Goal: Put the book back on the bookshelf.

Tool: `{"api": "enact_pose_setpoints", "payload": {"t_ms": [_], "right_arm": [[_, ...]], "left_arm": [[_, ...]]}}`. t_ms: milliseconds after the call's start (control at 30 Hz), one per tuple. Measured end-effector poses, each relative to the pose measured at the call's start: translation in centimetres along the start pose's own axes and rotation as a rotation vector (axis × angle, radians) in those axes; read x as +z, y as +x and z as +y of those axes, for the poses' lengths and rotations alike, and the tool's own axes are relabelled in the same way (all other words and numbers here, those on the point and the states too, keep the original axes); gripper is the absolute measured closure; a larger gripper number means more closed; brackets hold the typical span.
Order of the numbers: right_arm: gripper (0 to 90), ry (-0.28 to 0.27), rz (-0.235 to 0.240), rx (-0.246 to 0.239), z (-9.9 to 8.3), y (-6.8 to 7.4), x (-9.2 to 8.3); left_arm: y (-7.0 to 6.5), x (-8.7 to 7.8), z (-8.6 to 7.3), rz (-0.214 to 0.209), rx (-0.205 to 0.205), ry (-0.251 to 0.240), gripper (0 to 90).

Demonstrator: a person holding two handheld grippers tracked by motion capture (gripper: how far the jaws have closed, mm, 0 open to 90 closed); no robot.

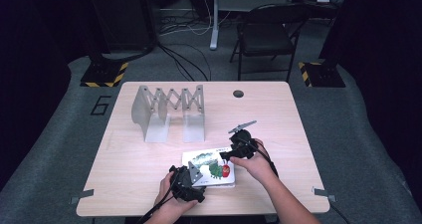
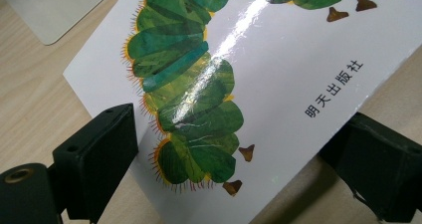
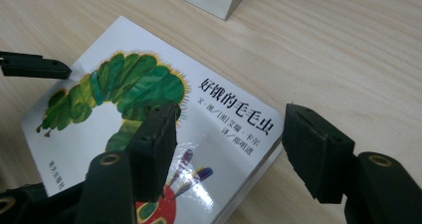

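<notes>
Claws (image 1: 199,173) over book (image 1: 206,160), wooden table (image 1: 149,159).

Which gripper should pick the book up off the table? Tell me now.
Left, probably: the left gripper has open fingers straddling the book at a corner, ready to close. The right gripper has one finger over the cover and one past its edge.
</notes>
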State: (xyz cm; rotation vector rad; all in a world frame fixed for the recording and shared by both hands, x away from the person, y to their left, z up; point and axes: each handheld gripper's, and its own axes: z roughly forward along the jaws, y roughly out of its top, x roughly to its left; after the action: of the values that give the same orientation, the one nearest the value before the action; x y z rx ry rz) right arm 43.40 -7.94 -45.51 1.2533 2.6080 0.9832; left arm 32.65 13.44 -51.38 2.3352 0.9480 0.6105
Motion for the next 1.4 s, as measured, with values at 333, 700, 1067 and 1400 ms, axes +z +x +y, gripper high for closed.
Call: {"api": "enact_pose_setpoints", "payload": {"t_ms": [333,700,1067,1400], "right_arm": [[43.3,0.011,0.029,0.002,0.1,0.3,0.3],[39.1,0.033,-0.008,0.024,0.1,-0.8,0.8],[36.0,0.057,-0.007,0.075,0.3,-2.1,1.6],[34.1,0.077,0.012,0.089,0.8,-2.5,2.4]], "left_arm": [[0.0,0.0,-0.3,0.000,0.001,-0.018,9.3],[0.3,0.0,-0.4,-0.008,0.019,-0.031,10.7],[0.7,0.1,-0.6,-0.015,0.028,-0.041,10.8],[1.3,0.1,-0.7,-0.036,0.045,-0.039,10.9]]}}
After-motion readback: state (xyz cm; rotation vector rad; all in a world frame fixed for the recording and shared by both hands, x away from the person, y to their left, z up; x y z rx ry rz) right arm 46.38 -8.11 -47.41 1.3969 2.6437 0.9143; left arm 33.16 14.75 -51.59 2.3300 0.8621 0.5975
